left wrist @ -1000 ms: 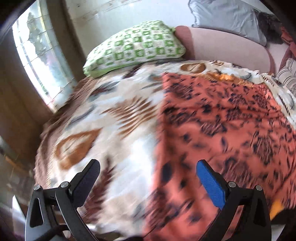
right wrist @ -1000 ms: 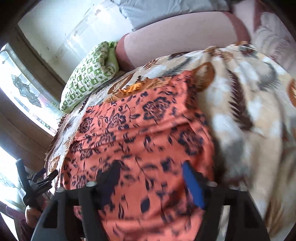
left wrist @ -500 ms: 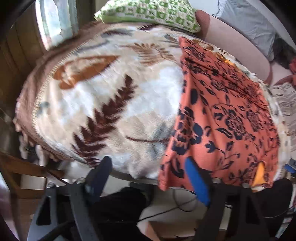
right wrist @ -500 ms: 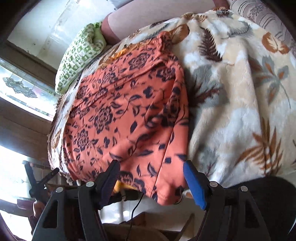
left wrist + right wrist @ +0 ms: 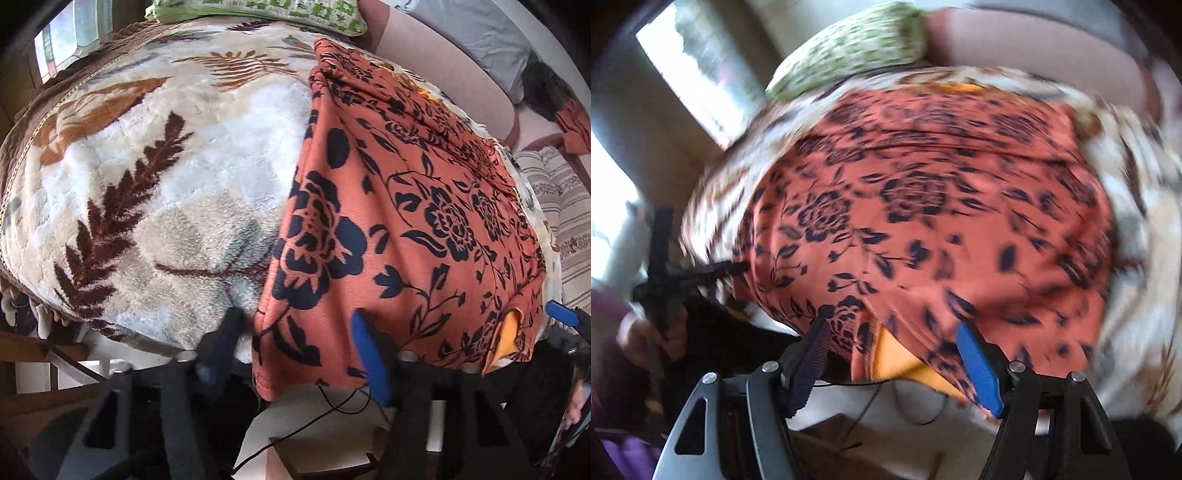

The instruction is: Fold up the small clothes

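Daylight came in through the window (image 5: pixel 70 44) at the upper left of the left wrist view, beyond the blanket (image 5: pixel 147 192), and lit the scene evenly with soft shadows. That view was sharp at its centre, while its edges curved strongly and its corners went black. The right wrist view was smeared by motion blur throughout; its window (image 5: pixel 698 74), up and left of the orange garment (image 5: pixel 923 229), was blown out to white glare.
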{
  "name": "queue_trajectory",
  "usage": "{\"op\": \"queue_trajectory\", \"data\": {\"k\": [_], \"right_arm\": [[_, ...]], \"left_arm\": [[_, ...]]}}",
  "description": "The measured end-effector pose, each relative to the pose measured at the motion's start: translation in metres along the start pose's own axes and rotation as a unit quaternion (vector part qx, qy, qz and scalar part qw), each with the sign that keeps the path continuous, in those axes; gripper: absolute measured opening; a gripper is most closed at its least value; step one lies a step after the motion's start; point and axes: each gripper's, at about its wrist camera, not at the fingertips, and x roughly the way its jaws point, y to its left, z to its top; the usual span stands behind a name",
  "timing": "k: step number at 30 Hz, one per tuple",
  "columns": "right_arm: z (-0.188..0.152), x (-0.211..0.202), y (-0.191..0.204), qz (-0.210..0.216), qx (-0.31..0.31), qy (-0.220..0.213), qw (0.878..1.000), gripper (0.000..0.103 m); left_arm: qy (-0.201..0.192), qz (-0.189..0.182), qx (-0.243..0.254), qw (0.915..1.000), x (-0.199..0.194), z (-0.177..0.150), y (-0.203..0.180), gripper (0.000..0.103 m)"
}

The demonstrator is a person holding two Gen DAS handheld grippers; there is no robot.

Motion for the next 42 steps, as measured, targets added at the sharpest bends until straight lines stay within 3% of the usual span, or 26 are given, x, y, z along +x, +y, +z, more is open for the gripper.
{"op": "queue_trajectory", "data": {"k": [2,5,6,7,8,9,11,14,15,16,17,21,24,26,27,28,32,35,36,37,38,39,40,41,42], "right_arm": [[0.0,0.018,0.014,-0.063,-0.038,0.008,0.997,0.074],[-0.007,0.044,0.017,-0.094,-0.051,0.044,0.993,0.067],[-0.01,0.048,0.012,-0.127,-0.049,0.049,0.989,0.039],[-0.012,0.047,0.006,-0.135,-0.044,0.05,0.989,0.026],[-0.015,0.041,-0.004,-0.128,-0.027,0.047,0.99,0.022],[-0.018,0.031,-0.018,-0.135,-0.003,0.044,0.99,0.007],[-0.027,0.009,-0.048,-0.155,0.038,0.036,0.987,0.006],[-0.054,-0.021,-0.106,-0.154,0.113,0.067,0.979,0.006],[-0.067,-0.029,-0.123,-0.149,0.135,0.087,0.976,0.007],[-0.078,-0.033,-0.134,-0.14,0.152,0.105,0.973,0.007],[-0.089,-0.036,-0.143,-0.129,0.17,0.123,0.969,0.007],[-0.112,-0.051,-0.16,-0.043,0.239,0.138,0.96,0.011],[-0.107,-0.063,-0.165,-0.008,0.255,0.091,0.963,0.013],[-0.101,-0.063,-0.167,0.013,0.27,0.066,0.961,0.032],[-0.098,-0.061,-0.17,0.022,0.281,0.055,0.958,0.062],[-0.096,-0.06,-0.171,0.029,0.293,0.039,0.955,0.086],[-0.087,-0.04,-0.172,0.055,0.313,0.026,0.948,0.086],[-0.085,-0.008,-0.165,0.04,0.302,0.067,0.95,0.083],[-0.087,0.009,-0.165,0.043,0.306,0.094,0.947,0.07],[-0.088,0.016,-0.163,0.054,0.309,0.107,0.943,0.038],[-0.09,0.022,-0.16,0.065,0.313,0.115,0.941,0.027],[-0.088,0.018,-0.154,0.049,0.298,0.108,0.947,0.024],[-0.084,0.015,-0.147,0.041,0.277,0.107,0.954,0.016],[-0.079,0.007,-0.14,0.044,0.26,0.099,0.96,0.015],[-0.076,-0.001,-0.138,0.058,0.257,0.09,0.96,0.013]], "left_arm": [[-0.002,-0.002,-0.002,1.0,0.0,0.0,0.002,0.045],[0.0,-0.027,-0.011,0.9996,-0.003,-0.001,0.005,0.038],[0.0,-0.03,-0.011,0.9995,-0.005,-0.002,0.006,0.037],[0.0,-0.033,-0.011,0.9994,-0.006,-0.002,0.006,0.036],[-0.001,-0.036,-0.009,0.9993,-0.008,-0.003,0.005,0.036],[-0.002,-0.038,-0.008,0.9993,-0.008,-0.003,0.003,0.036],[0.0,-0.04,-0.004,0.9992,-0.009,-0.004,0.002,0.035],[0.004,-0.044,0.001,0.999,-0.009,-0.003,0.001,0.04],[0.007,-0.041,0.004,0.9991,-0.008,-0.002,-0.001,0.045],[0.012,-0.04,0.003,0.9991,-0.005,-0.001,-0.003,0.062],[0.016,-0.04,0.0,0.9991,0.0,0.002,-0.006,0.071],[0.022,-0.037,0.001,0.9991,0.007,0.004,-0.013,0.071],[0.018,-0.037,0.005,0.9991,0.008,0.005,-0.016,0.064],[0.017,-0.02,0.008,0.9996,0.008,0.005,-0.015,0.048],[0.016,-0.02,0.005,0.9997,0.007,0.003,-0.012,0.045],[0.015,-0.027,-0.005,0.9995,0.005,0.003,-0.007,0.042],[0.017,-0.061,-0.02,0.9978,0.001,0.001,0.002,0.044],[0.028,-0.064,-0.01,0.9975,0.005,-0.003,0.0,0.056],[0.029,-0.063,-0.01,0.9976,0.007,-0.002,-0.001,0.057],[0.029,-0.062,-0.01,0.9976,0.007,-0.003,-0.002,0.056],[0.031,-0.062,-0.01,0.9975,0.008,-0.002,-0.002,0.056],[0.031,-0.061,-0.011,0.9976,0.008,-0.002,-0.002,0.054],[0.032,-0.054,-0.014,0.9979,0.009,0.0,0.0,0.042],[0.033,-0.045,-0.014,0.9983,0.009,0.001,0.002,0.032],[0.035,-0.046,-0.017,0.9982,0.009,0.002,0.004,0.028]]}}
